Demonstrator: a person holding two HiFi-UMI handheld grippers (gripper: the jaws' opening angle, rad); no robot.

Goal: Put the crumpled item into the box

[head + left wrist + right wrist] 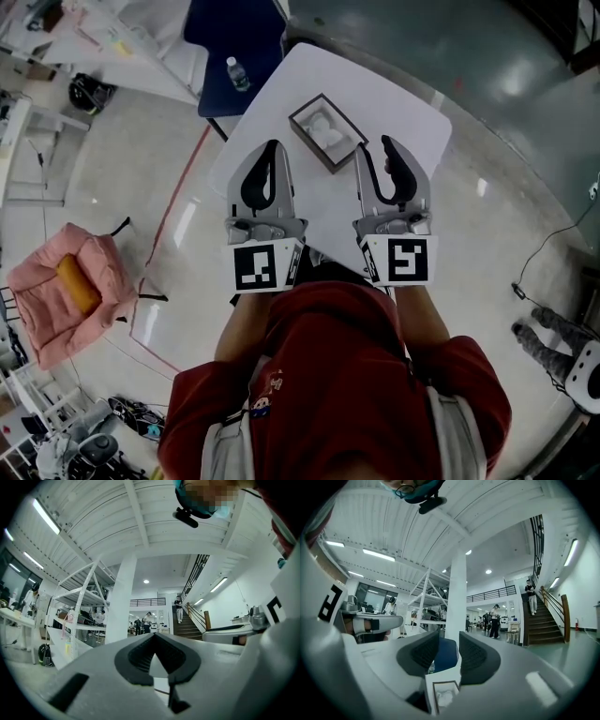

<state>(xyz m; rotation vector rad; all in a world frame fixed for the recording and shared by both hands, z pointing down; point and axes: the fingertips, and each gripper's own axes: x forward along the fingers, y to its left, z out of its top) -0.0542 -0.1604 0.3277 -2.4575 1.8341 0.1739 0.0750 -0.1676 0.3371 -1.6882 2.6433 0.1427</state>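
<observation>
A small dark-rimmed box (305, 105) sits on the white table (403, 117), and a crumpled white item (327, 131) lies inside it. My left gripper (275, 143) hovers just left of the box with its jaw tips touching and nothing between them; in the left gripper view (153, 634) it points out into the hall. My right gripper (373, 145) hovers just right of the box, its jaws apart and empty. In the right gripper view, that gripper (449, 637) shows a clear gap, with the box (433, 700) and the crumpled item (446, 698) low in frame.
A blue chair (234, 37) stands at the table's far side with a water bottle (237, 73) by it. A pink cushioned seat (70, 291) is on the floor to the left. Cables and gear lie at the floor's right edge (553, 328).
</observation>
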